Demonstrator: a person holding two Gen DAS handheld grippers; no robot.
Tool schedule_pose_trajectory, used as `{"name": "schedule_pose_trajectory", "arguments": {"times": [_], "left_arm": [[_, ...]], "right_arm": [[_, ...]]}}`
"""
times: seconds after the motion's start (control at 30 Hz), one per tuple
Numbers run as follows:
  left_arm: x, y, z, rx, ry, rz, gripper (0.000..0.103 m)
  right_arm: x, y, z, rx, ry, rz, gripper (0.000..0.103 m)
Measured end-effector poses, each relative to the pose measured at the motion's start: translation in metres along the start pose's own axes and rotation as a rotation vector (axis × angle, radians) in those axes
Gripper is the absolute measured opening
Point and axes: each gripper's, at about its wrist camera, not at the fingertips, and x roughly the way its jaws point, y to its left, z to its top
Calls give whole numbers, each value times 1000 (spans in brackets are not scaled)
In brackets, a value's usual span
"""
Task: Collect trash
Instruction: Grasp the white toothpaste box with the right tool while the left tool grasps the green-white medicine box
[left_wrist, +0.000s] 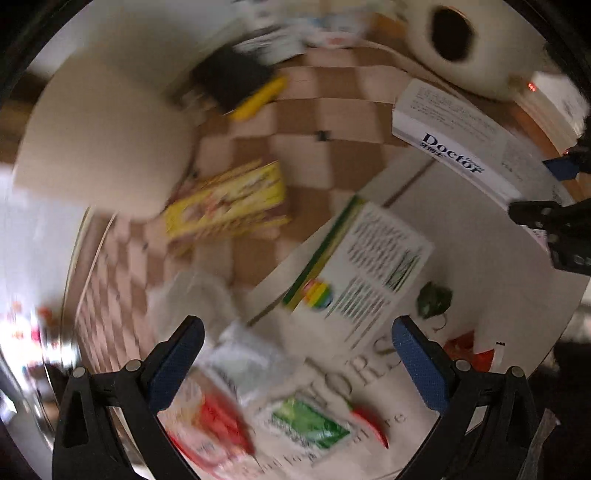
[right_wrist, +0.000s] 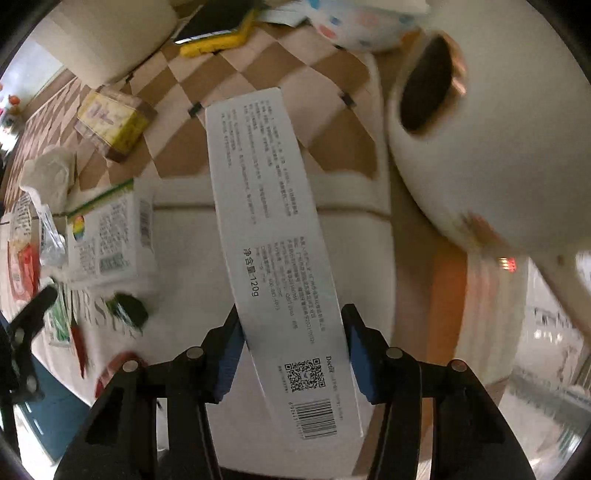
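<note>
Toothpaste box, long and white, is clamped between the blue pads of the right hand-held gripper; its printed side, with "120g", a QR code and a barcode, is seen only in the right wrist view. In the left wrist view the same box is seen from the side, where the word "Doctor" can be read, held above the cream tote bag.

The left hand-held gripper is held open and empty above the bag. On the bag are seen a white carton with a rainbow mark, a dark green crumpled scrap, a clear plastic wrapper, and red and green packets. A yellow box lies apart on the checkered bench. Much of the left view is blurred.
</note>
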Motion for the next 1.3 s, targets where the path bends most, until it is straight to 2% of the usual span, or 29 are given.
{"name": "schedule_pose_trajectory", "arguments": {"times": [0.2,0.27,0.3,0.43,0.6,0.77,0.8,0.83,0.87,0.97,1.03,1.07,1.17,1.2,1.23,1.3], "left_arm": [[23,-25,18,185,58,-22,101],[30,-28,22,202,72,-31,84],[33,-27,23,195,80,-37,74],[29,-19,24,153,60,-73,72],[22,-7,18,104,39,-62,71],[1,22,9,-57,10,-13,70],[-3,28,6,-100,6,-13,58],[-8,35,3,-148,4,-19,14],[-10,42,-1,-211,22,-22,11],[-11,56,-20,-363,22,-56,14],[-3,63,-28,-400,17,-68,16],[5,70,-33,-432,3,-102,16],[25,80,-48,-455,24,-203,25],[32,78,-50,-452,34,-224,37],[41,79,-53,-447,49,-245,43],[54,83,-59,-455,68,-260,42]], "right_arm": [[3,-29,-37,57,26,11,54],[5,-35,-41,64,27,17,54],[7,-37,-42,69,30,20,54],[12,-48,-41,78,38,15,54],[15,-49,-43,80,24,-6,53],[2,-54,-49,95,-19,-3,53],[-1,-56,-51,95,-26,-1,53],[-4,-57,-54,96,-37,1,52],[-7,-58,-55,95,-43,1,52],[-21,-58,-58,93,-75,5,52],[-32,-53,-59,75,-98,2,52],[-37,-50,-60,68,-112,-4,52],[-44,-44,-53,60,-120,-6,52],[-43,-49,-55,66,-124,-3,52],[-44,-55,-59,70,-128,1,52],[-39,-40,-51,81,-138,2,52]]}}
